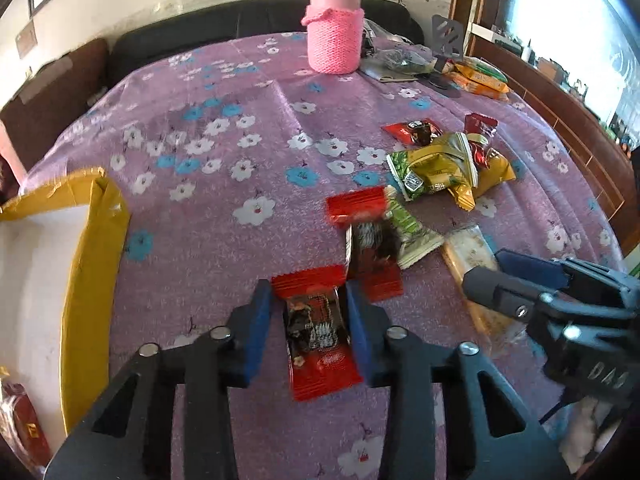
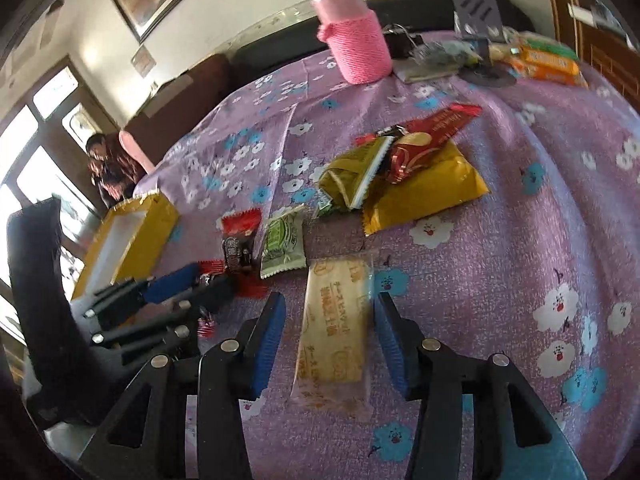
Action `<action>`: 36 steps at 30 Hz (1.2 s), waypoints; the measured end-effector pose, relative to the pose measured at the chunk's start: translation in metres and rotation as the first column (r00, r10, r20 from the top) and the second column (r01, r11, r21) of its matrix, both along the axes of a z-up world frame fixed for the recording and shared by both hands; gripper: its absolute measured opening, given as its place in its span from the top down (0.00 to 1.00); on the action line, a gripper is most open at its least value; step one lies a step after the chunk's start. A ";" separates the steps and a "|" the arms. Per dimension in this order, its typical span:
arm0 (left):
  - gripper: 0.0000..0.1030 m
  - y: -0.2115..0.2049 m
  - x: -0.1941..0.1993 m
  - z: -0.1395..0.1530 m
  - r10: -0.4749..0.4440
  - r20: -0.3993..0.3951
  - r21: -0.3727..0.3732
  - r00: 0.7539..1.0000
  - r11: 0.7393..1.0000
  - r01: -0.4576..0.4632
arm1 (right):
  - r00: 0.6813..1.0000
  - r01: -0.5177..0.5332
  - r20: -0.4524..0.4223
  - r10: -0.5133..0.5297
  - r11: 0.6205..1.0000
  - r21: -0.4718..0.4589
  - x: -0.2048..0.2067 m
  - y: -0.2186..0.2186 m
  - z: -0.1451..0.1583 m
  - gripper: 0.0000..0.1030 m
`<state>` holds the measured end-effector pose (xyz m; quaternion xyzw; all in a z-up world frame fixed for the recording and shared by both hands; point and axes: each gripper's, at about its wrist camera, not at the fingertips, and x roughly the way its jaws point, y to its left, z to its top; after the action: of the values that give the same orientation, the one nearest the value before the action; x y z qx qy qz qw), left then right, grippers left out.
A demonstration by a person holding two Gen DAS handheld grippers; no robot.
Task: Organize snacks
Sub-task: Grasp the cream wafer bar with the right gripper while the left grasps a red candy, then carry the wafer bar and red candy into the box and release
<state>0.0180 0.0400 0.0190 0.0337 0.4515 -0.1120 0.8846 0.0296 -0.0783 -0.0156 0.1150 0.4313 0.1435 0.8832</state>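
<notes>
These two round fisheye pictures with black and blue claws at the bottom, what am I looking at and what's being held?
Each picture comes from a camera on a hand-held two-finger tool, looking along its fingers. No robot arm here; a person carries one in each hand. The left tool straddles a red snack packet, its blue pads close on both sides. The right tool is open around a long pale wafer bar, not touching it. On the purple flowered cloth lie more snack packets, a pink bottle and a yellow box.

Purple flowered tablecloth (image 1: 224,208) carries scattered snack packets (image 1: 436,168), pink bottle (image 1: 334,40), yellow box (image 1: 92,280)
</notes>
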 end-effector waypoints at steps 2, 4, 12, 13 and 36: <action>0.68 0.008 -0.002 0.001 0.016 -0.005 -0.017 1.000 1.000 -0.016 | 1.000 -0.010 0.011 0.011 0.999 -0.030 -0.002 0.006 0.000 0.50; 0.68 0.014 -0.005 0.002 0.029 -0.008 -0.028 1.000 0.999 -0.029 | 1.000 -0.019 0.024 0.020 0.997 -0.070 -0.004 0.013 0.000 0.48; 0.68 0.032 -0.028 0.006 0.061 -0.008 -0.091 0.998 0.994 -0.061 | 0.998 -0.046 0.045 0.054 0.985 -0.169 -0.008 0.033 -0.002 0.40; 0.68 0.032 -0.030 0.006 0.064 -0.010 -0.096 0.998 0.993 -0.065 | 0.998 -0.043 0.044 0.051 0.983 -0.176 -0.008 0.033 -0.002 0.44; 0.69 0.180 -0.142 0.082 0.309 0.166 -0.402 0.936 0.888 -0.222 | 0.988 0.089 0.130 -0.088 0.996 -0.004 -0.041 0.008 0.024 0.67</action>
<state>-0.1240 0.2204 0.1009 -0.1868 0.3184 -0.0695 0.9268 -0.0117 -0.0705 0.0088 0.1199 0.3682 0.1090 0.9155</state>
